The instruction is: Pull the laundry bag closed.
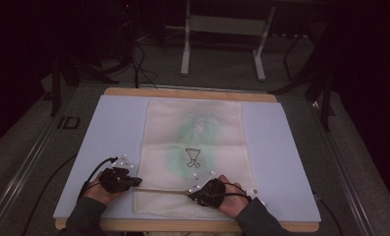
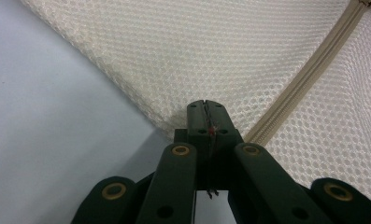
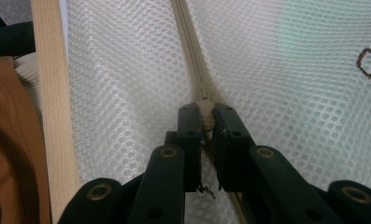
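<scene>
Two tongs work one mesh bag (image 1: 195, 147), which lies flat on the counter (image 1: 291, 162), its zipper (image 1: 163, 190) running across the near end from 9 to 3 o'clock.

Left tongs (image 1: 136, 181) sit at the bag's 9 o'clock edge. In the left gripper view the jaws are pressed together on the corner of the mesh (image 2: 192, 60), right where the zipper tape (image 2: 309, 70) ends; a thin fold of netting seems caught between them.

Right tongs (image 1: 192, 194) are farther along the zipper, toward 3 o'clock. In the right gripper view the jaws stand almost closed, with the beige slider (image 3: 205, 103) nipped between their tips and the zipper (image 3: 190, 42) running away toward 12 o'clock.

Risks, as I judge them:
- The slider is small and held only at the jaw tips, so a pull off the line of the tape could make it pop free.
- Left tongs seem to hold only thin netting. If that pinch slips, the whole bag would drag along the counter with the slider instead of the zipper travelling.
- Loose mesh bulges beside the slider, and slack there could feed into the teeth and jam it.
- The wooden counter edge (image 3: 52, 93) is close to the right tongs, so a pull toward 6 o'clock might carry the bag's hem over it.
</scene>
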Action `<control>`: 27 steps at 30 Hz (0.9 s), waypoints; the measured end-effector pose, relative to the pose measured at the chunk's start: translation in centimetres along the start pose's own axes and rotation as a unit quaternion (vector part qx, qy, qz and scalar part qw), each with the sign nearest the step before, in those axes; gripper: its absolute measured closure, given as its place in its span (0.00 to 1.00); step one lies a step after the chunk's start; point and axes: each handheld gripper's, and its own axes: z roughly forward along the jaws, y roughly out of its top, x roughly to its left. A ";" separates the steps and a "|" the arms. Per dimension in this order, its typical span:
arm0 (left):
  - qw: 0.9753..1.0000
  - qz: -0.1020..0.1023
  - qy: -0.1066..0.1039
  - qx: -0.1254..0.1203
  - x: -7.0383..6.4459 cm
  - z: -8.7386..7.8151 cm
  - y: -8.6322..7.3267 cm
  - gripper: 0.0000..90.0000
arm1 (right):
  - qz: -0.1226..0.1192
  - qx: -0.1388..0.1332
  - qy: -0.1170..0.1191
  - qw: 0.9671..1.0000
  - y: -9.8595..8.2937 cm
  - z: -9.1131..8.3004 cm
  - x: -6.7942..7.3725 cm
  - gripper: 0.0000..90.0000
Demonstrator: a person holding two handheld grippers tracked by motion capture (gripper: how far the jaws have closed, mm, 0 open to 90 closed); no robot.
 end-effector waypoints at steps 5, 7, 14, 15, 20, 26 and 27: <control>1.000 0.000 0.000 0.000 0.0 0.0 0.0 1.00 | 0.006 0.001 -0.001 1.000 -0.2 -0.2 0.1 0.91; 1.000 0.000 0.000 0.000 0.0 0.0 0.0 1.00 | 0.004 -0.001 -0.002 1.000 -0.4 -0.3 0.0 0.91; 1.000 -0.001 0.000 0.000 0.0 0.0 0.0 1.00 | 0.008 0.002 -0.004 1.000 -0.8 -0.6 -0.1 0.91; 1.000 -0.001 0.000 0.000 0.0 0.0 0.0 1.00 | 0.007 0.001 -0.005 1.000 -0.9 -0.6 -0.1 0.91; 1.000 -0.001 -0.001 0.000 0.0 0.0 0.0 1.00 | 0.009 0.000 -0.009 1.000 -1.2 -0.9 -0.1 0.91; 1.000 -0.001 -0.001 0.000 0.0 0.0 0.0 1.00 | 0.012 0.001 -0.009 1.000 -1.5 -1.0 -0.2 0.91; 1.000 -0.001 -0.001 0.000 0.0 0.0 0.0 1.00 | 0.014 0.000 -0.009 1.000 -1.6 -1.1 -0.2 0.91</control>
